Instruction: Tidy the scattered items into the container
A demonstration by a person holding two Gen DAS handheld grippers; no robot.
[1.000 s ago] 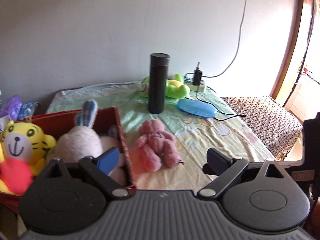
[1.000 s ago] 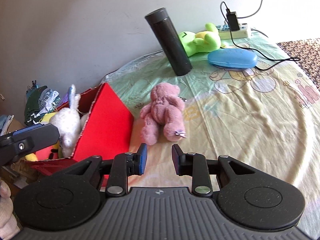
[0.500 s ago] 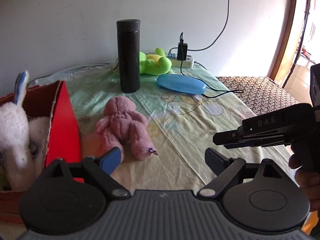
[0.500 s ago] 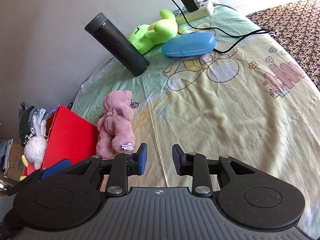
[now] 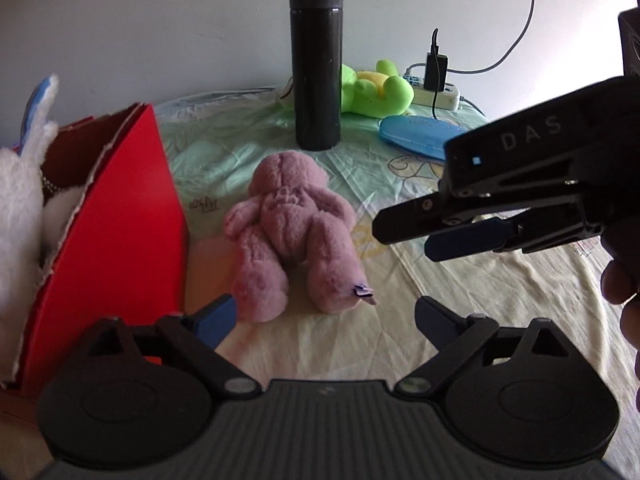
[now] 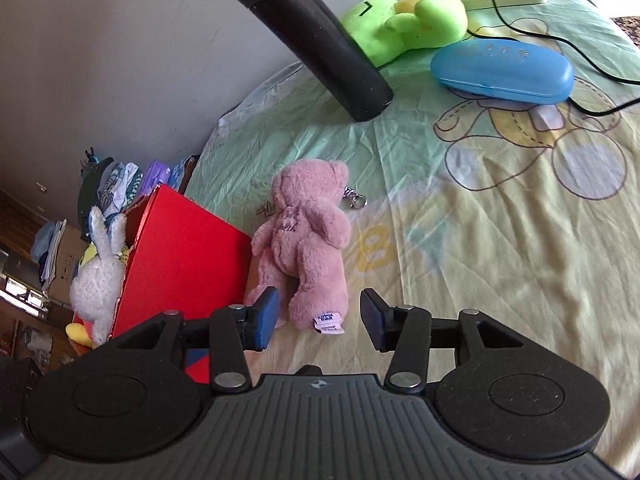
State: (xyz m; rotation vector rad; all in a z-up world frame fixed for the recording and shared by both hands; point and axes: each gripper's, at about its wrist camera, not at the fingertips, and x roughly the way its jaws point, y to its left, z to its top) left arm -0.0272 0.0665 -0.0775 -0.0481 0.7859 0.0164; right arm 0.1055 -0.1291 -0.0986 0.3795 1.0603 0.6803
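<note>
A pink plush bear [image 5: 294, 228] lies face down on the cartoon-print cloth, just right of the red cardboard box [image 5: 120, 216]. The box holds a white plush rabbit [image 5: 20, 196]. My left gripper [image 5: 324, 320] is open and empty, low over the cloth just short of the bear's legs. My right gripper [image 6: 318, 320] is open and empty, its fingers either side of the bear's [image 6: 308, 244] legs; it also shows from the side in the left wrist view [image 5: 404, 236]. The box [image 6: 180, 264] and rabbit [image 6: 100, 272] sit left of the bear.
A tall black flask [image 5: 316, 68] stands behind the bear. A green plush toy [image 5: 372, 92], a blue glasses case [image 5: 416, 140] and a white power strip [image 5: 436, 94] with cables lie at the back right. Clothes pile [image 6: 112, 188] beyond the box.
Both grippers have moved toward the pink bear. The right gripper's jaws have opened wider and now bracket the bear's legs. The right gripper has come closer in the left wrist view.
</note>
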